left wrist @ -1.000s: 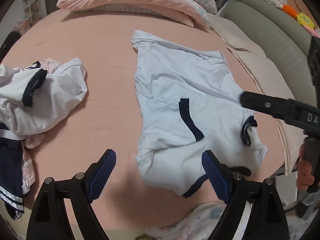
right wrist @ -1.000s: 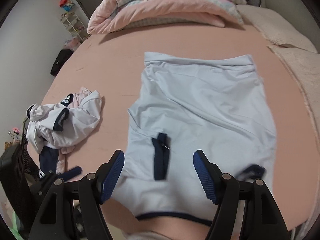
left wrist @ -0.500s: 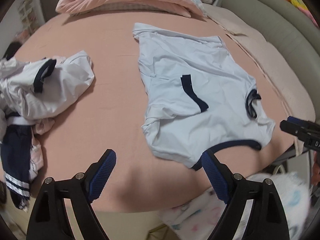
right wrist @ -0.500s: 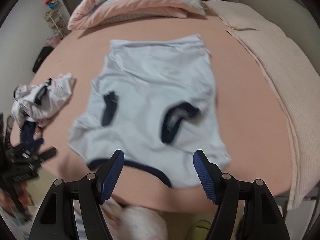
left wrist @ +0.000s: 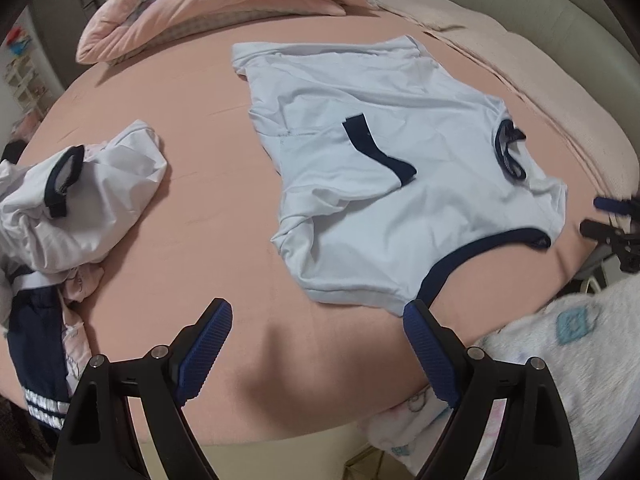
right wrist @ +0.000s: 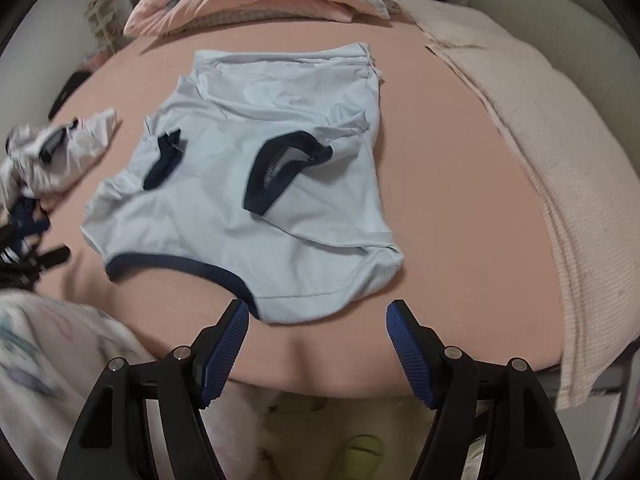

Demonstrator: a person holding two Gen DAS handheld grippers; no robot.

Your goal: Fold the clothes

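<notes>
A pale blue T-shirt (left wrist: 384, 184) (right wrist: 280, 184) with navy trim lies spread on the pink bed, both sleeves folded inward, its navy neckline toward the near edge. My left gripper (left wrist: 318, 320) hovers open over bare sheet just short of the shirt's near left corner, nothing between its blue pads. My right gripper (right wrist: 318, 322) is open too, its fingers straddling the shirt's near right shoulder from above the bed edge, apart from the cloth. The right gripper also shows at the right edge of the left wrist view (left wrist: 612, 224).
A heap of white and navy clothes (left wrist: 68, 204) (right wrist: 52, 160) lies on the bed's left side. Folded pink quilts (left wrist: 216, 4) sit at the far end. A cream blanket (right wrist: 552, 152) covers the right side. A fluffy sleeve (left wrist: 568, 344) is at the bed's near edge.
Both grippers have drawn back toward the near bed edge and lowered; the right one swung right across the shirt to its near shoulder. The shirt lies unchanged and both stay open.
</notes>
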